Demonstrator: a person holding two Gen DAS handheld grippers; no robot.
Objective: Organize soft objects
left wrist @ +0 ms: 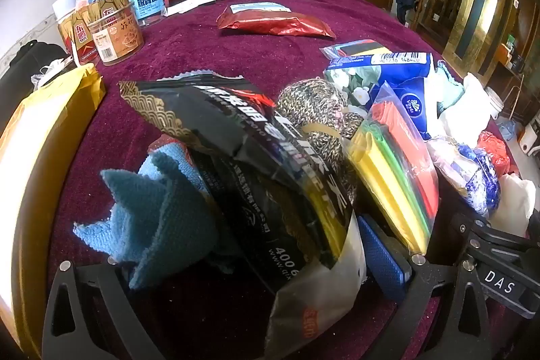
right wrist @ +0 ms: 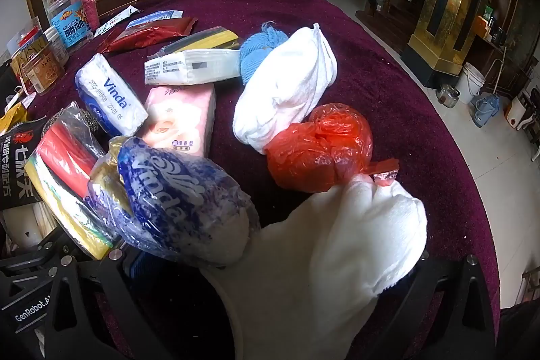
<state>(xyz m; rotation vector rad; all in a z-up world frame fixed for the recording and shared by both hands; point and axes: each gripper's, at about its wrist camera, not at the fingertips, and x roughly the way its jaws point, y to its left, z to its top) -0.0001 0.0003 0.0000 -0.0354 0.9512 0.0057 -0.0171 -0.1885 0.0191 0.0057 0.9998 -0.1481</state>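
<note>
In the left wrist view my left gripper (left wrist: 236, 262) stands wide open around a black snack bag (left wrist: 256, 164) and a blue cloth (left wrist: 158, 208) on the purple table; neither finger presses them. A bag of coloured sheets (left wrist: 398, 171) and a yarn ball (left wrist: 314, 103) lie just right. In the right wrist view my right gripper (right wrist: 270, 258) is open around a white towel (right wrist: 337, 252) and a blue Vinda plastic bag (right wrist: 175, 201). Ahead lie a red plastic bag (right wrist: 320, 147), a second white towel (right wrist: 290, 83), pink tissues (right wrist: 182, 120) and a Vinda tissue pack (right wrist: 108, 93).
Snack jars (left wrist: 114, 22) stand at the table's far left. A red foil pack (left wrist: 276, 22) lies further back. A yellow bag (left wrist: 44, 137) lies at the left edge. The purple table (right wrist: 422, 110) drops off to tiled floor at the right.
</note>
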